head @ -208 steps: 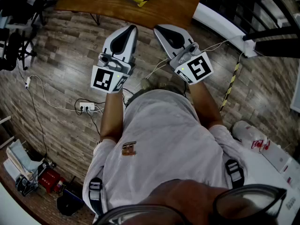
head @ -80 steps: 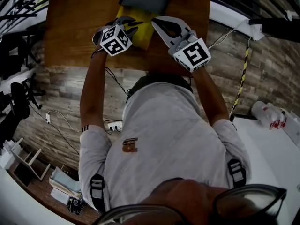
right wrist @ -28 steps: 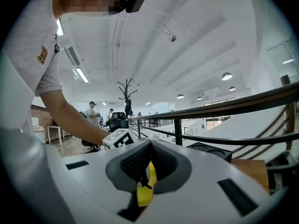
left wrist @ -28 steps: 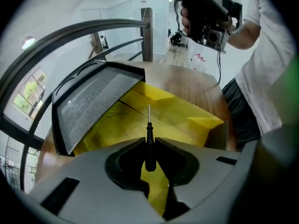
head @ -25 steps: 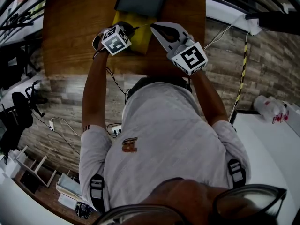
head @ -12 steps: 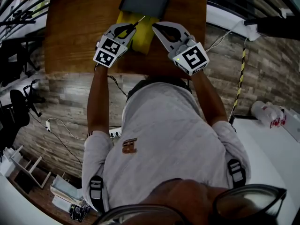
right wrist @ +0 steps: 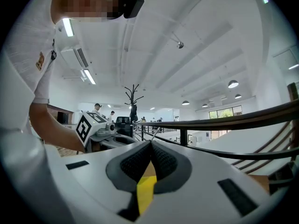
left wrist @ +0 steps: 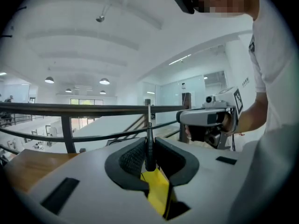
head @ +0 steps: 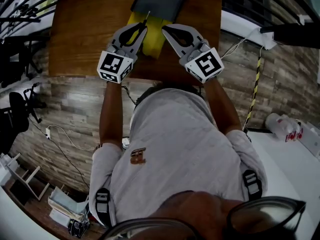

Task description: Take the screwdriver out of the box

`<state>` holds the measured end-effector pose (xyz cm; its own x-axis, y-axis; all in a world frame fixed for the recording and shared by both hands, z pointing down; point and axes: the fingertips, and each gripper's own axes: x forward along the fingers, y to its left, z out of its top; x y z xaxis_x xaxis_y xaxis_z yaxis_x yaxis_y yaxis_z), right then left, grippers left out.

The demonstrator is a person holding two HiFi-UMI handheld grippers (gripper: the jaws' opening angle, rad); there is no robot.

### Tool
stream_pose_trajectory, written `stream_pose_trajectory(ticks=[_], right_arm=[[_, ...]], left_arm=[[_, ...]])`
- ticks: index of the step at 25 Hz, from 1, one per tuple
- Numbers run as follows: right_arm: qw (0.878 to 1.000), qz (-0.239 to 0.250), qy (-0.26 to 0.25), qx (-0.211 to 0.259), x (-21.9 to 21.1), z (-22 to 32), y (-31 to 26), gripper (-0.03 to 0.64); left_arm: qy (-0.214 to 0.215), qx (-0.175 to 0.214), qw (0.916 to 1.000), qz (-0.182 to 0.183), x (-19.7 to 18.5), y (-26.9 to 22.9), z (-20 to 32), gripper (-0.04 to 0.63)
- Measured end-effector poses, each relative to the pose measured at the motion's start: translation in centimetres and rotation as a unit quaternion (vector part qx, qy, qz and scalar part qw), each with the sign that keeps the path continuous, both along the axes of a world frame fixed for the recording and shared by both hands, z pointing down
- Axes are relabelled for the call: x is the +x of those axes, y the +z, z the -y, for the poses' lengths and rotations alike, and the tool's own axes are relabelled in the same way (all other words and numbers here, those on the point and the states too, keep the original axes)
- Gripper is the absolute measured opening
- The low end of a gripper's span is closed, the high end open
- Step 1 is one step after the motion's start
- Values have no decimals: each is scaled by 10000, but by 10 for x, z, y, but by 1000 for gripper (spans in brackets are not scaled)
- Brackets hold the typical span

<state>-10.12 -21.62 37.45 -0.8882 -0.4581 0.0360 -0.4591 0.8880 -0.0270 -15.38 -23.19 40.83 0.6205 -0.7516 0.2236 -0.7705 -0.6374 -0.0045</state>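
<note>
Left gripper (head: pixel 137 30): your jaws clamp the screwdriver (left wrist: pixel 149 146) by its dark handle (shaft poking past the tips).
Right gripper (right wrist: pixel 150 146): your jaws are pressed together, empty.
Screwdriver: above the yellow box (head: pixel 154 39) on the table (head: pixel 85 34).

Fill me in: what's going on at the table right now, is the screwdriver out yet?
A person stands at the wooden table with a gripper in each hand. The left gripper is shut on the screwdriver, gripping its dark handle with the metal shaft sticking out past the jaws. It appears to be lifted out, held above the yellow box. The right gripper is alongside, jaws together and empty.
</note>
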Motion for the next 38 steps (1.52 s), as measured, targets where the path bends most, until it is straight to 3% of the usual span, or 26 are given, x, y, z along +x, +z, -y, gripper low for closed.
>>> stream_pose_trajectory(ticks=[6,13,23,38], right_arm=[[9997,219,-39,-25,2,-7,-13,32],[9992,389,-61,40,1,-17,-22,31],[9992,379,-59,61,-1,-30,-21,31],[9994,332,-30,78,6,-40,-20,31]], left_arm=[[-174,637,9950,-745,7,-40,-16,77],[-352,1026,9874,-1148,11,-63,-30,77],[-420,1264,9822,-1326,7,-75,-48,77],[-356,1265,9824,-1330,16,-75,-56,77]])
